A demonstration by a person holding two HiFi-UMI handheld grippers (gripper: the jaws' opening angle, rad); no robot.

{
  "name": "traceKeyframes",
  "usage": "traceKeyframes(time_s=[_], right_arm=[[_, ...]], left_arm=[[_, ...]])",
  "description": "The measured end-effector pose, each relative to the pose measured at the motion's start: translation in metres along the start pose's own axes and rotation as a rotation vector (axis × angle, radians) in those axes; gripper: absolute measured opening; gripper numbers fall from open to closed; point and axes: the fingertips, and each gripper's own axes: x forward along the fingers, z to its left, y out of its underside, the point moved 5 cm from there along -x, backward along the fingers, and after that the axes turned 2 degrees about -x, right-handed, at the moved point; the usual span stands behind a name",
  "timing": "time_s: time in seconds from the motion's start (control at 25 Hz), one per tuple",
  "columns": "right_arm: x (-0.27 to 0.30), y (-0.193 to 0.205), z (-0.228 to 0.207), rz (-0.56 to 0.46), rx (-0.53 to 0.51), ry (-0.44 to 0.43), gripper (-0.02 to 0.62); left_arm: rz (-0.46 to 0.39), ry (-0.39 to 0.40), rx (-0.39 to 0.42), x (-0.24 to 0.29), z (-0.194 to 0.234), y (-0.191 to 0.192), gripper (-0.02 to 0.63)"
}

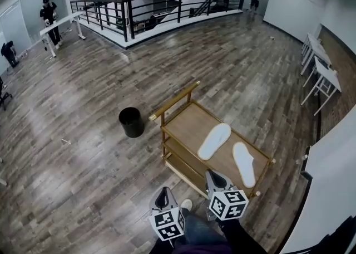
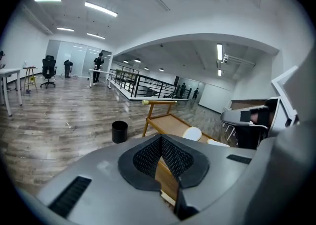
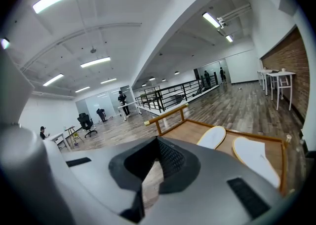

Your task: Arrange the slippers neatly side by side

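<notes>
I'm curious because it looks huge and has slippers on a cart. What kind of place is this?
Probably a big open office or workshop hall, not a home: black railings at the far side, white desks along one side, and an office chair on the wide wood floor.

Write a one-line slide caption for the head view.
Two white slippers lie askew on a wooden cart; left gripper and right gripper hover shut and empty at its near side.

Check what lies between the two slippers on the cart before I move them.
Nothing does: only bare wood of the cart top separates the farther slipper from the nearer slipper. The head view shows this best.
</notes>
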Motion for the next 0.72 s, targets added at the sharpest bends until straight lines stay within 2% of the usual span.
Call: traceKeyframes(time_s=[0.4,0.72], right_arm=[[0.058,-0.026,-0.053,-0.018,0.066,0.078,-0.002],[0.076,-0.050,-0.121,-0.049,0.144,0.194,-0.002]], left_arm=[[0.032,0.063,0.105,0.090,-0.021,-0.042,0.000],[0.084,0.192,0.217,0.163,-0.081,-0.069,0.000]])
